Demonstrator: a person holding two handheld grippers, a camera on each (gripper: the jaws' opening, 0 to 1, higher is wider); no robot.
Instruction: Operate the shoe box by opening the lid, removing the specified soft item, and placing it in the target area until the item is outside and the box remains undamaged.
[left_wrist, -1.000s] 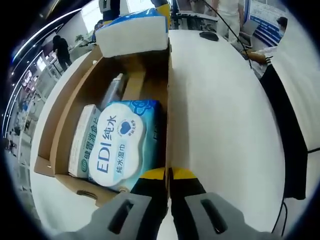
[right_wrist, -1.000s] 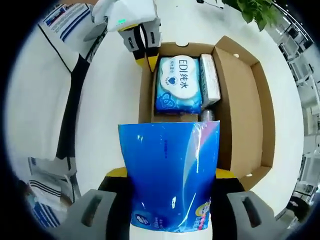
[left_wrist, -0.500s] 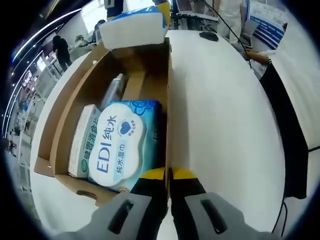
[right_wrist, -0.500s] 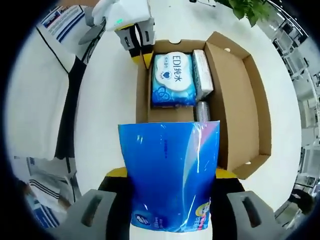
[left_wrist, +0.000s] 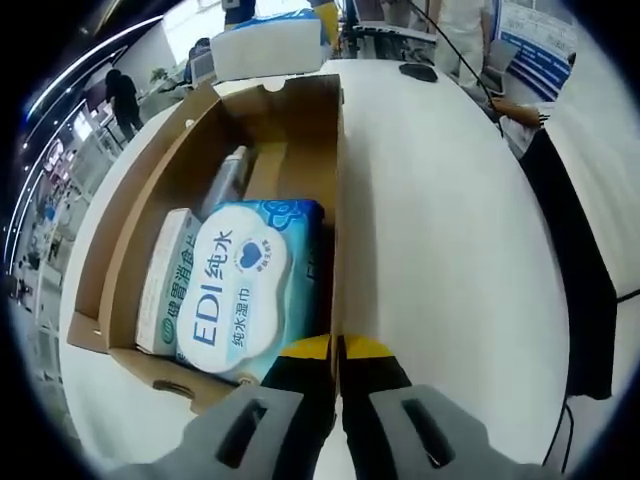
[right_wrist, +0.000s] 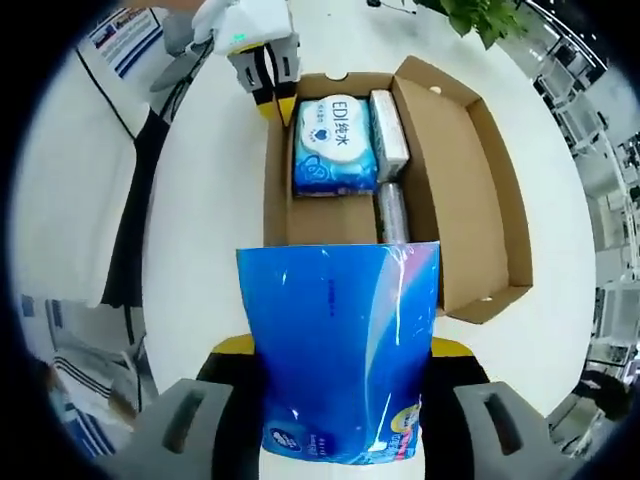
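- Right tool (right_wrist: 338, 375): jaws clamped on blue soft pack (right_wrist: 338, 350), one each side; pack held up in front of the camera, clear of the box (right_wrist: 478, 180), above the near end of it.
- Same pack seen from the left gripper view as a white-blue block (left_wrist: 268, 45) past the box's far end.
- Left tool (left_wrist: 336, 352): jaws together, pinching the box's right wall at its near corner; looks like it steadies the box. Same tool in the right gripper view at the far corner (right_wrist: 266, 72).
- Box open, lid flap folded out flat on the side. No tears or crushing visible.
- In the box: EDI wipes pack (left_wrist: 240, 290), flat white-green box (left_wrist: 165, 285) beside it against the lid side, silver tube-like item (left_wrist: 226, 180) beyond them.
- Box sits on white table (left_wrist: 440, 230).
- Progress, my read: lid opened, soft item out of the box. Left: carry pack to the target area and set it down, let go. Target area not identifiable.
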